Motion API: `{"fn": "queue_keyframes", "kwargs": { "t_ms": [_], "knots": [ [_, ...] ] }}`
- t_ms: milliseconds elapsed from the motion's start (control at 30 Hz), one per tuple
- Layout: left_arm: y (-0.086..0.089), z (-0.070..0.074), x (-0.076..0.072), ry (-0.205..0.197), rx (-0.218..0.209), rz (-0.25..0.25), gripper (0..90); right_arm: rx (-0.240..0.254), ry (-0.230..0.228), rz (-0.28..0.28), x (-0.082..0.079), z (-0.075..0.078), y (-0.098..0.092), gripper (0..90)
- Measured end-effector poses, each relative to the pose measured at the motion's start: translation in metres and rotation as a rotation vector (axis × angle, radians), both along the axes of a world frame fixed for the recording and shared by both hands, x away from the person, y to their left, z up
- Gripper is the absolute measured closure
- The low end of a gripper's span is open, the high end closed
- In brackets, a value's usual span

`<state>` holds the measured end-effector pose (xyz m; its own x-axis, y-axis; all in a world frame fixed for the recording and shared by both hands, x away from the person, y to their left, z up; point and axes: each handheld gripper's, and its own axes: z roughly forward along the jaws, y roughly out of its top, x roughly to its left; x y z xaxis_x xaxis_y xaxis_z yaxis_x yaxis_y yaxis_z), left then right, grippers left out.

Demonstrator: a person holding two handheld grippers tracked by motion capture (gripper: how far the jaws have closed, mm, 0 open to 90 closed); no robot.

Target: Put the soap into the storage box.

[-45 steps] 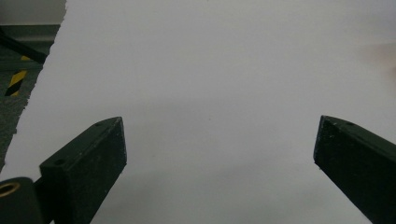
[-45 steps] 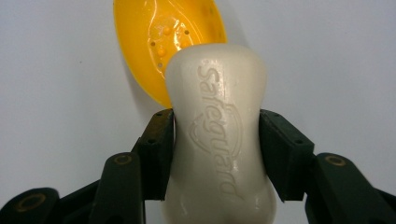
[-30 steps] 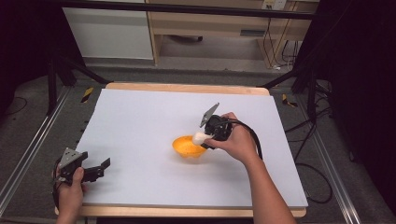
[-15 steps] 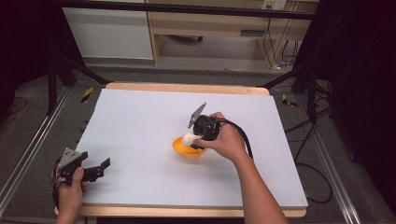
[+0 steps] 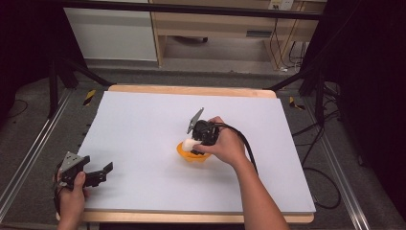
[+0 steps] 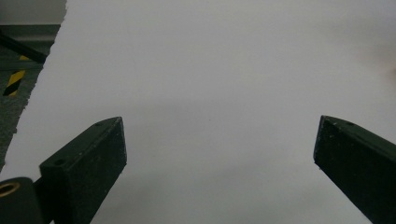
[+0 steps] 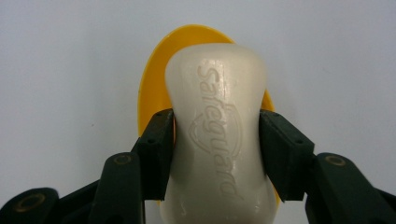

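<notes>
The right tongs (image 7: 216, 140) are clamped on the white soap bar (image 7: 217, 135) just above the orange dish (image 5: 191, 152), so lower it slowly and centred before releasing, while the left tongs (image 5: 93, 176) wait apart over the tabletop (image 5: 143, 120).

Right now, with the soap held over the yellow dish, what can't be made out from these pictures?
- Right gripper view: the bar of soap covers most of the yellow dish, hiding its inside and any contact.
- High view: the right gripper and hand hide the dish's far side.
- Left gripper view: the left gripper faces bare white table; an orange blur at the right edge is unidentifiable.
</notes>
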<state>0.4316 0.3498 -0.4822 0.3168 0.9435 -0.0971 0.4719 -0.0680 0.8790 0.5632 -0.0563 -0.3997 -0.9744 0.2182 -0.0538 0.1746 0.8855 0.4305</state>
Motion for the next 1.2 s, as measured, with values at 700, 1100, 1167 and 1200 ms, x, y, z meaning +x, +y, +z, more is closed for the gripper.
{"fn": "queue_keyframes", "kwargs": {
  "t_ms": [700, 1100, 1167, 1200],
  "knots": [
    [-0.001, 0.000, 0.000, 0.004, 0.004, -0.003, 2.0, 0.079, 0.018, -0.077, 0.001, 0.004, -0.016, 36.9],
    [-0.001, 0.000, 0.000, 0.004, 0.011, -0.003, 2.0, 0.122, 0.002, -0.145, -0.008, 0.006, -0.049, 34.9],
    [-0.001, 0.000, 0.000, 0.004, 0.011, -0.003, 2.0, 0.130, -0.003, -0.163, -0.010, 0.005, -0.058, 33.9],
    [-0.001, 0.000, 0.000, 0.004, 0.011, -0.003, 2.0, 0.130, -0.003, -0.163, -0.010, 0.005, -0.058, 33.9]
  ]
}}
